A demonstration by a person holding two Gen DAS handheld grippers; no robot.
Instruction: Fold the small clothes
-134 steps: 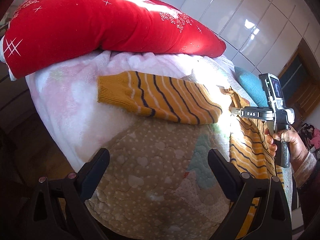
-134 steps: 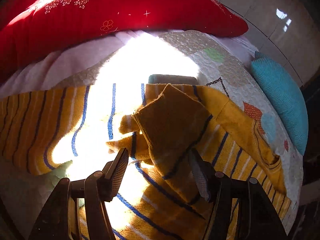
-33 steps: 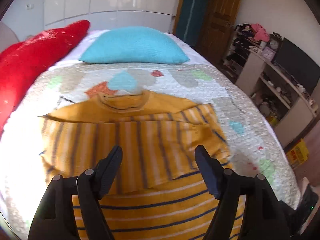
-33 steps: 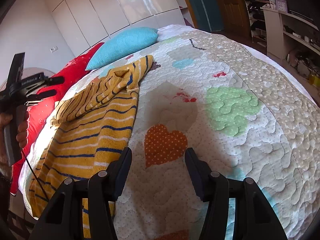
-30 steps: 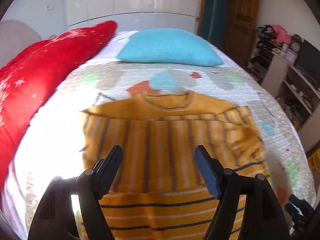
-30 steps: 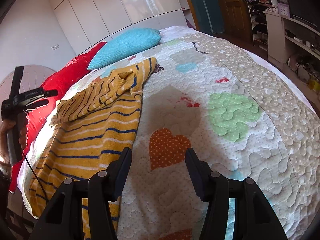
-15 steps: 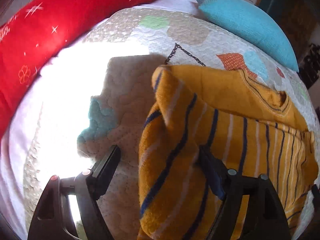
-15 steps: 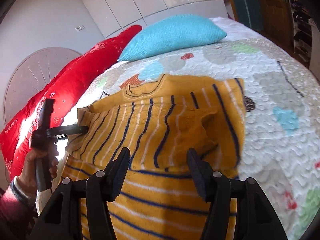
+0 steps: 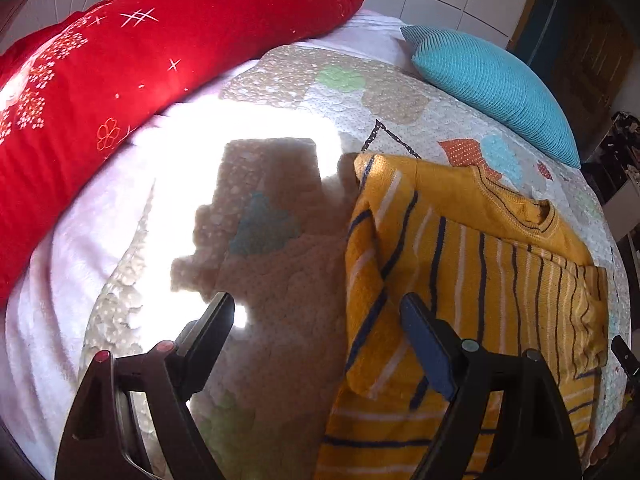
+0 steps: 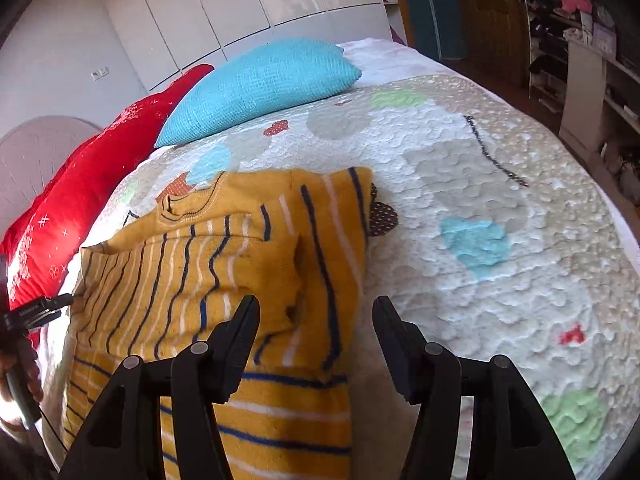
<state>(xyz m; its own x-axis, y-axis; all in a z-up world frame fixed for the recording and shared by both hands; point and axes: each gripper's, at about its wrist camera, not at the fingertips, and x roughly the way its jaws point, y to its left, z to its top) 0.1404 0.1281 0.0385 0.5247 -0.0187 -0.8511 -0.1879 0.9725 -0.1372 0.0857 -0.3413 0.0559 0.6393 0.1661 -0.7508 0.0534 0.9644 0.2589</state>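
Note:
A small mustard-yellow sweater (image 9: 472, 280) with navy and white stripes lies flat on the quilted bed, both sleeves folded in across its chest. It also shows in the right wrist view (image 10: 224, 280). My left gripper (image 9: 320, 344) is open and empty, low over the quilt at the sweater's left folded edge. My right gripper (image 10: 316, 340) is open and empty, straddling the sweater's right folded edge. The left gripper also shows at the far left of the right wrist view (image 10: 56, 304).
A long red pillow (image 9: 140, 60) lies along the bed's left side, and a turquoise cushion (image 9: 492, 80) sits at the head. The patchwork quilt (image 10: 480, 220) extends to the right. White wardrobe doors (image 10: 240, 12) and cluttered shelves (image 10: 592, 60) stand beyond the bed.
Both grippers have swung from wide views of the room to close over the sweater's two side edges. Both sleeves now lie folded across the chest.

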